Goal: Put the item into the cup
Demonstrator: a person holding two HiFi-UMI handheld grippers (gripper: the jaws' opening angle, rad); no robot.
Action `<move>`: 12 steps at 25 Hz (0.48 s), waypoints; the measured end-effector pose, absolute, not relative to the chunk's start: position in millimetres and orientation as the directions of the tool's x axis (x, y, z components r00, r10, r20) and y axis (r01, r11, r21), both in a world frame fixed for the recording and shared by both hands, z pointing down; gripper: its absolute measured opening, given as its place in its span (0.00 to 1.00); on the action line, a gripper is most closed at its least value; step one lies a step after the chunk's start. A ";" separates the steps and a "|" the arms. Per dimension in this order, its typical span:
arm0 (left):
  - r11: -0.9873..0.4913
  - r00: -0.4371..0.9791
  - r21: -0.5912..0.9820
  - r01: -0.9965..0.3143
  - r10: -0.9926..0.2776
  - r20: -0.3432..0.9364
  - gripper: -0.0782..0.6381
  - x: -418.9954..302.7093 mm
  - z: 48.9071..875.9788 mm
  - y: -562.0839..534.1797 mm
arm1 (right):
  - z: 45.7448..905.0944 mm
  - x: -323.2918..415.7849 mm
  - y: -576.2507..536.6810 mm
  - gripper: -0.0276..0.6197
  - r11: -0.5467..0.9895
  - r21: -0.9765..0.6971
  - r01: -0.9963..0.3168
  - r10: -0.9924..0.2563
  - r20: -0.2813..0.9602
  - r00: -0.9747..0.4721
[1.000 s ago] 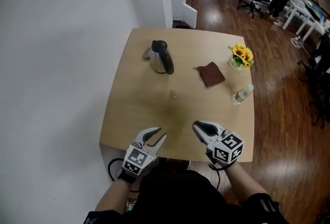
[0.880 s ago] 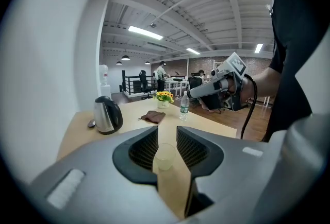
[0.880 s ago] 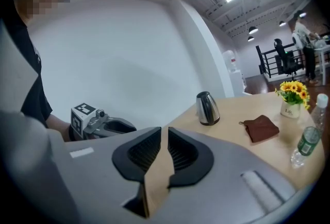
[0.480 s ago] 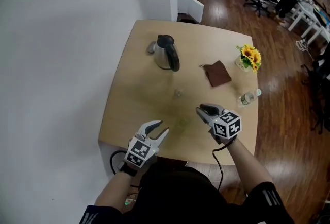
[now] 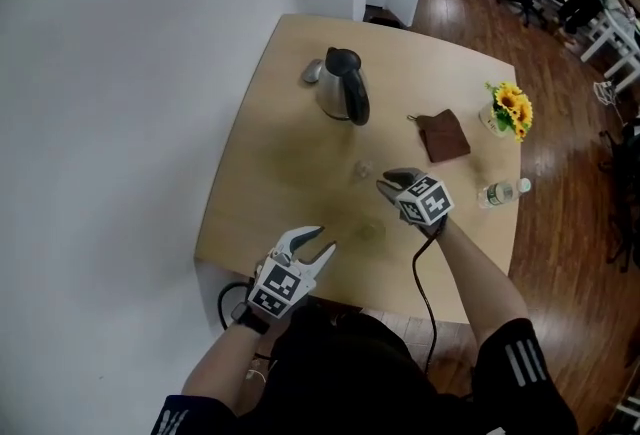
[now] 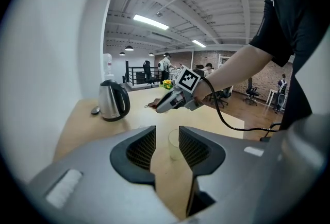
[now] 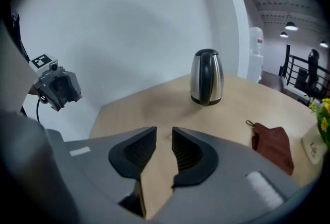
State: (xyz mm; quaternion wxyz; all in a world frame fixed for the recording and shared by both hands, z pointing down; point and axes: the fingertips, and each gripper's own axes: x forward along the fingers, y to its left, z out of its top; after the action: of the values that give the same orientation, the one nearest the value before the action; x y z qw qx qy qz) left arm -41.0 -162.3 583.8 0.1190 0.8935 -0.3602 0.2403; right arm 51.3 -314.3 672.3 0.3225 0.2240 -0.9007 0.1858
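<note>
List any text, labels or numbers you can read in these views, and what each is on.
No legible words or numbers anywhere.
Cube on left gripper: black-and-white square marker, no letters.
Cube on right gripper (jaws just opening, nothing between them): marker only, no letters.
Label on flower pot: dark script, too blurred to read.
Label on water bottle: too small to read.

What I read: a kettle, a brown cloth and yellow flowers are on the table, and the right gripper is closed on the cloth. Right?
No: the right gripper is open and holds nothing, its jaws having just been opening; the cloth lies apart, as the right gripper view shows. The rest holds.
</note>
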 end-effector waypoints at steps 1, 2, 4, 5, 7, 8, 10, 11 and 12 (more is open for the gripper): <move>-0.708 0.622 0.043 -0.705 -0.589 0.516 0.30 -42.1 585.9 -162.5 | 677.2 45.9 -319.8 0.21 0.837 -0.190 -0.514 -0.271 0.672 -0.689; -0.704 0.620 0.045 -0.709 -0.591 0.516 0.30 -42.8 588.3 -162.8 | 682.1 41.1 -325.5 0.21 0.842 -0.187 -0.507 -0.261 0.681 -0.684; -0.698 0.616 0.052 -0.714 -0.592 0.520 0.30 -44.1 593.7 -162.5 | 692.8 32.5 -335.6 0.21 0.852 -0.174 -0.494 -0.244 0.703 -0.668; -0.695 0.614 0.056 -0.716 -0.590 0.524 0.30 -45.0 596.4 -161.9 | 698.4 28.4 -339.5 0.21 0.856 -0.168 -0.490 -0.236 0.715 -0.658; -0.691 0.610 0.062 -0.720 -0.588 0.532 0.30 -47.3 600.6 -160.9 | 708.6 20.7 -345.4 0.21 0.859 -0.167 -0.483 -0.220 0.733 -0.644; -0.688 0.608 0.066 -0.722 -0.587 0.535 0.30 -48.3 601.9 -160.9 | 713.5 17.3 -347.6 0.21 0.861 -0.169 -0.480 -0.211 0.740 -0.639; -0.684 0.605 0.070 -0.726 -0.587 0.537 0.30 -49.7 603.9 -161.8 | 724.3 12.8 -351.3 0.22 0.867 -0.166 -0.470 -0.194 0.757 -0.624; -0.683 0.604 0.071 -0.727 -0.587 0.538 0.30 -50.3 604.7 -162.6 | 730.0 11.7 -353.1 0.22 0.870 -0.158 -0.467 -0.189 0.768 -0.612; -0.681 0.602 0.071 -0.728 -0.588 0.540 0.30 -51.1 605.3 -163.7 | 735.4 11.3 -355.2 0.22 0.873 -0.149 -0.465 -0.187 0.778 -0.600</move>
State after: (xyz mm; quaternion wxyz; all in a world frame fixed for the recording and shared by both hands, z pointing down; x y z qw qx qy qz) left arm -51.1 -163.7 605.3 0.1433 0.8836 -0.3725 0.2451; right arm 11.3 -355.2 735.4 0.4069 0.1859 -0.8779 0.1708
